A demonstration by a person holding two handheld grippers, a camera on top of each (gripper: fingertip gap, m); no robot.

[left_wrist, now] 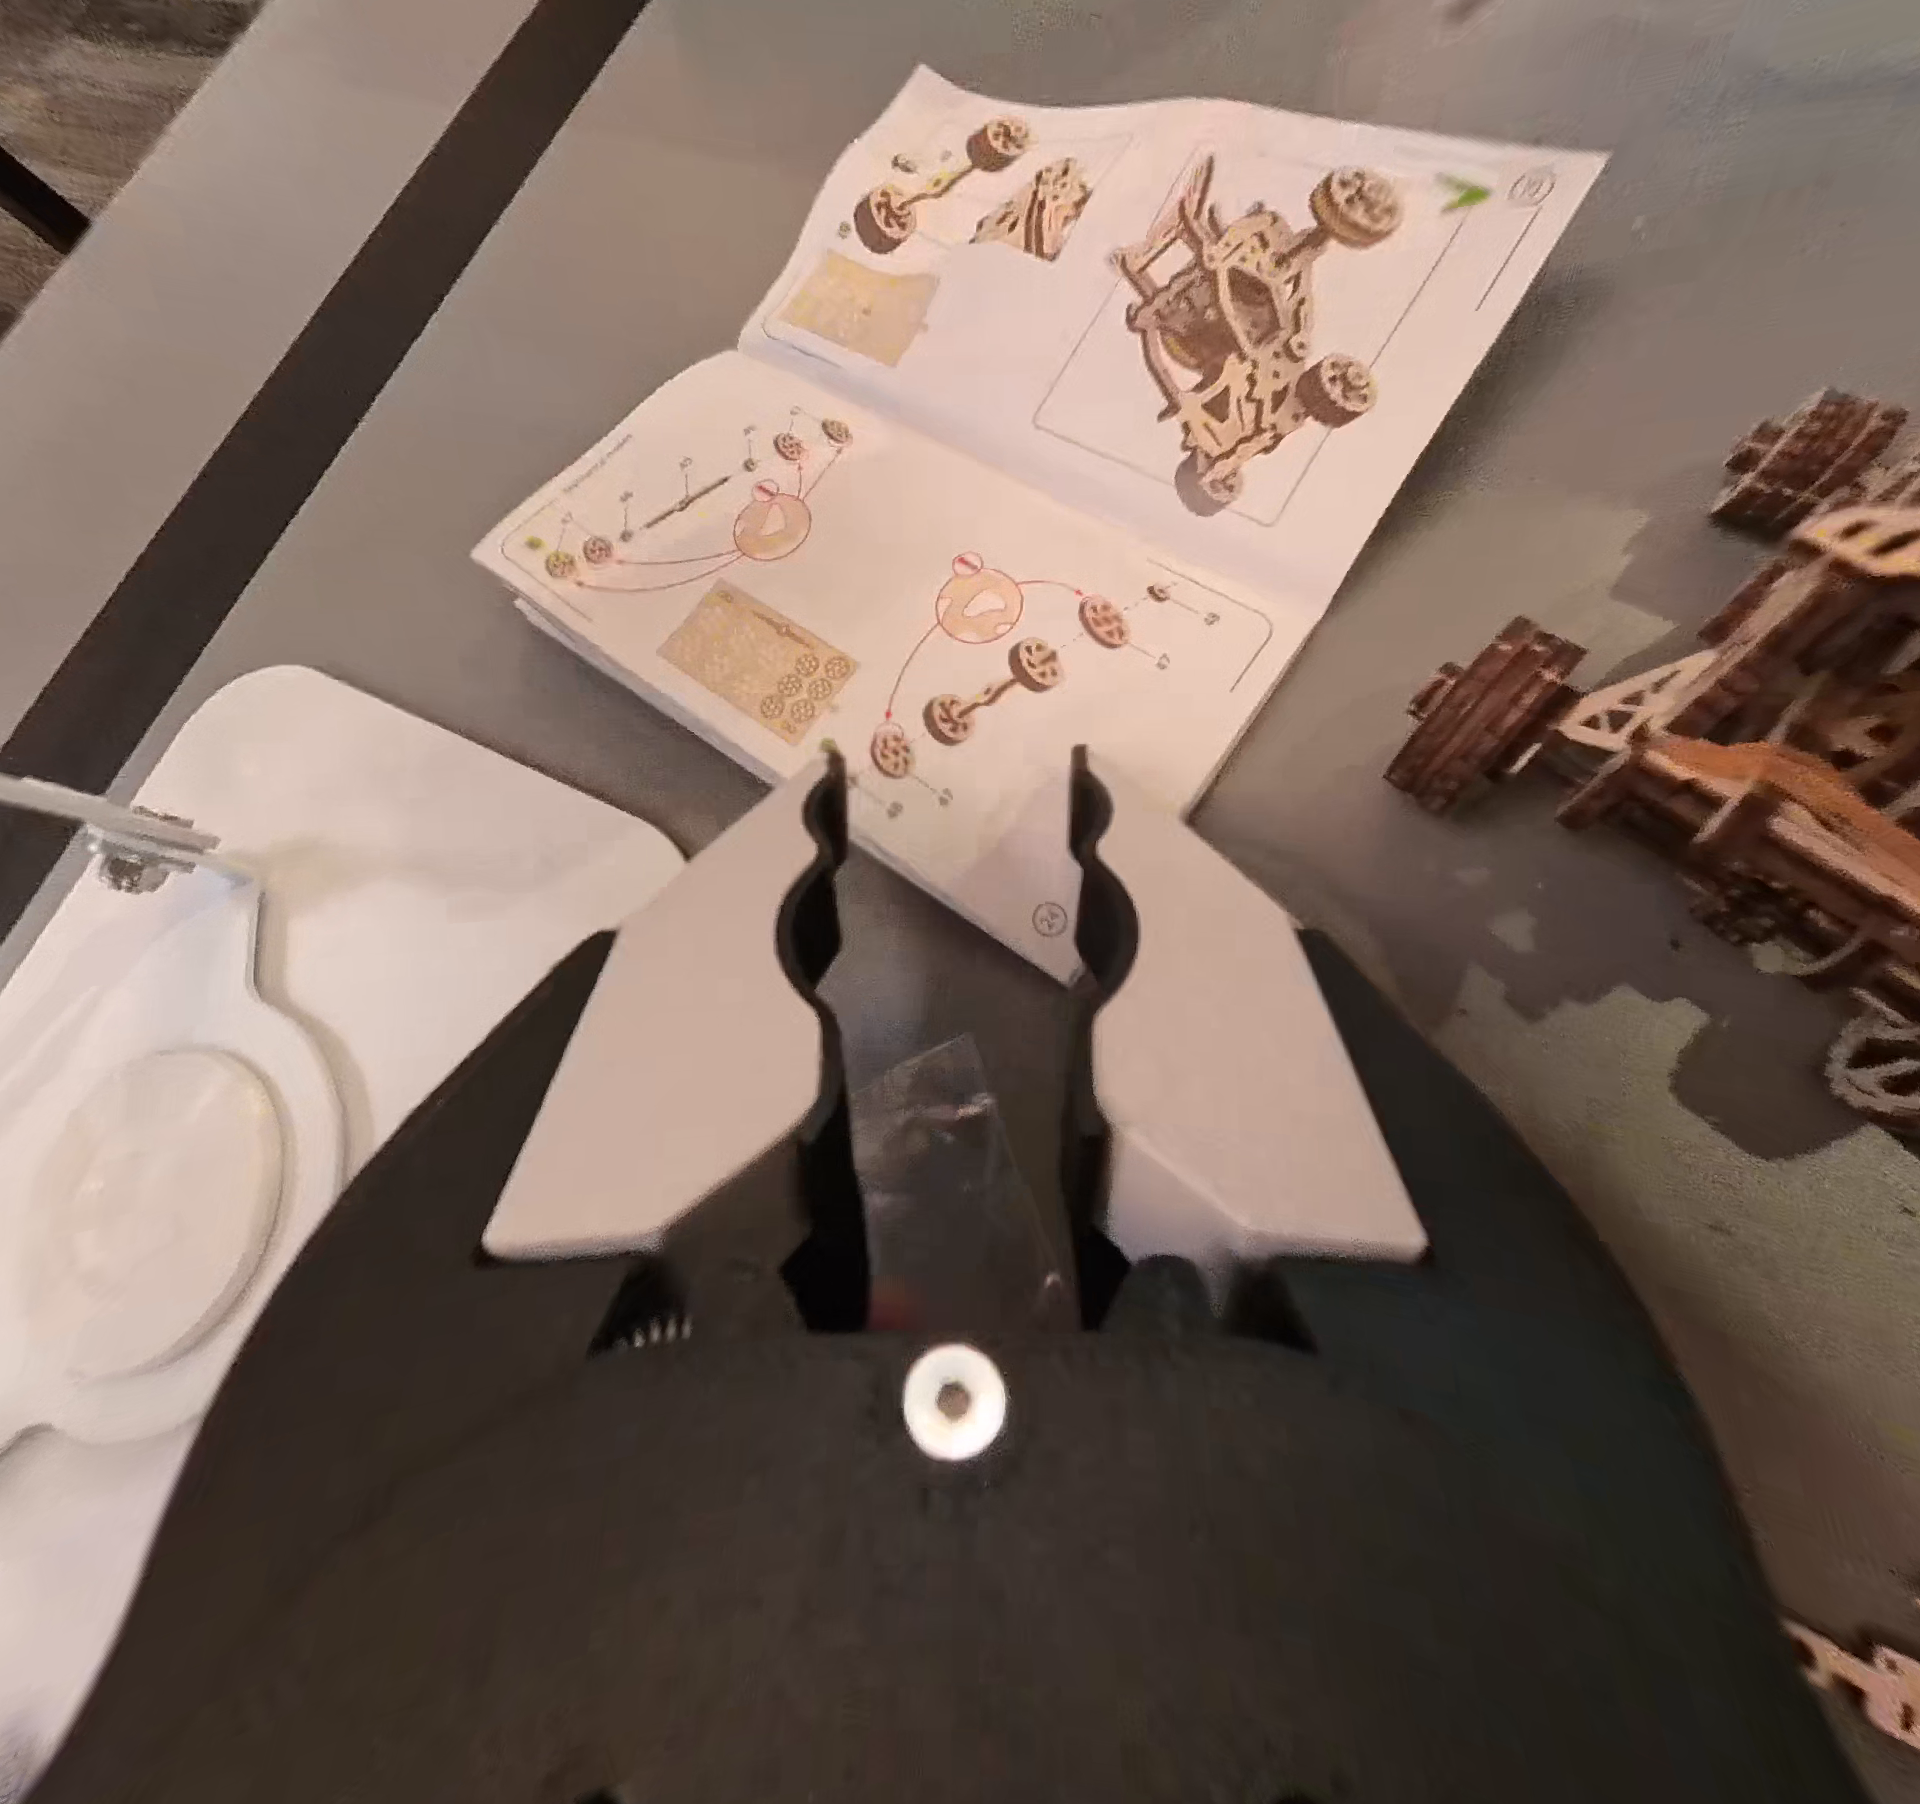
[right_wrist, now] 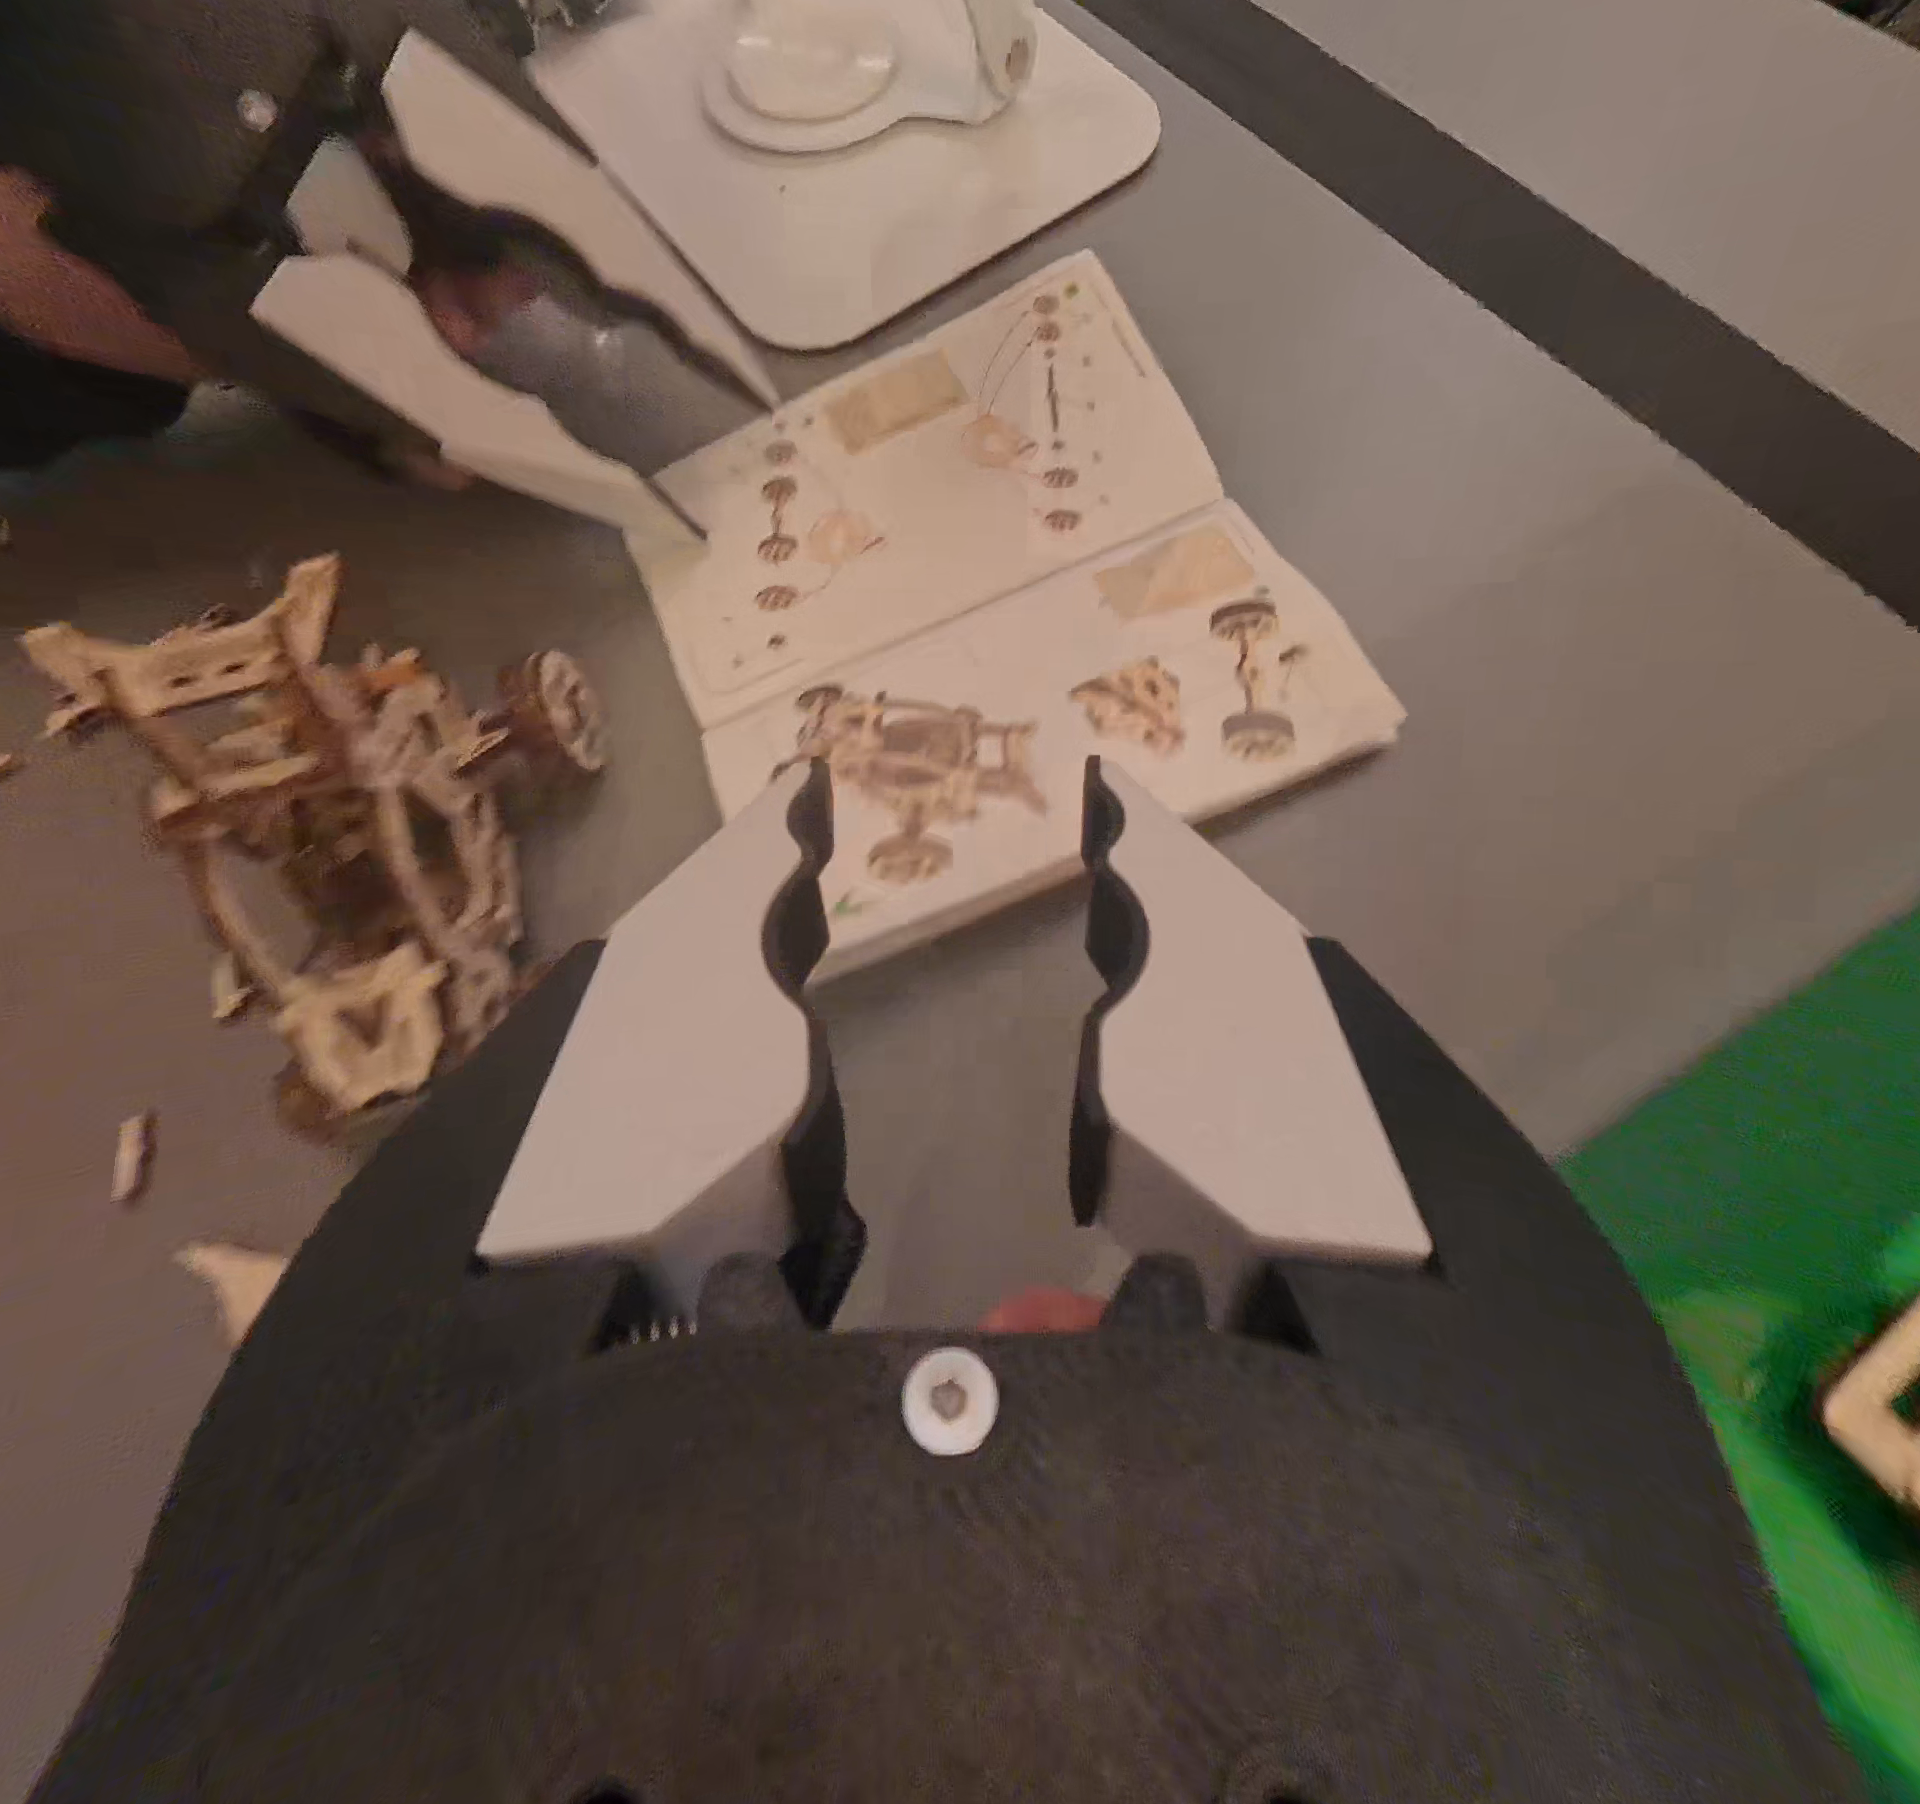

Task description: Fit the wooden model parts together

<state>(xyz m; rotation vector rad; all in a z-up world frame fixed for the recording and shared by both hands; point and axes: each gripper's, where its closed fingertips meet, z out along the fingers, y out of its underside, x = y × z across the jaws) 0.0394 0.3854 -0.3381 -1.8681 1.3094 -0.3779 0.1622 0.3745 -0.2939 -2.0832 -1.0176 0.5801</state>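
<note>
My left gripper [left_wrist: 956,767], right gripper [right_wrist: 951,772]: jaws wide, empty. Wooden model [right_wrist: 343,819], instruction booklet [left_wrist: 1039,466] mid-bench.

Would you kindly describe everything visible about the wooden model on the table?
The wooden model is a pale, laser-cut plywood wheeled frame with an open lattice body and spoked wheels. It lies tilted on the grey table, beside the open instruction booklet, small wood scraps around it. Neither set of tongs touches it.
</note>
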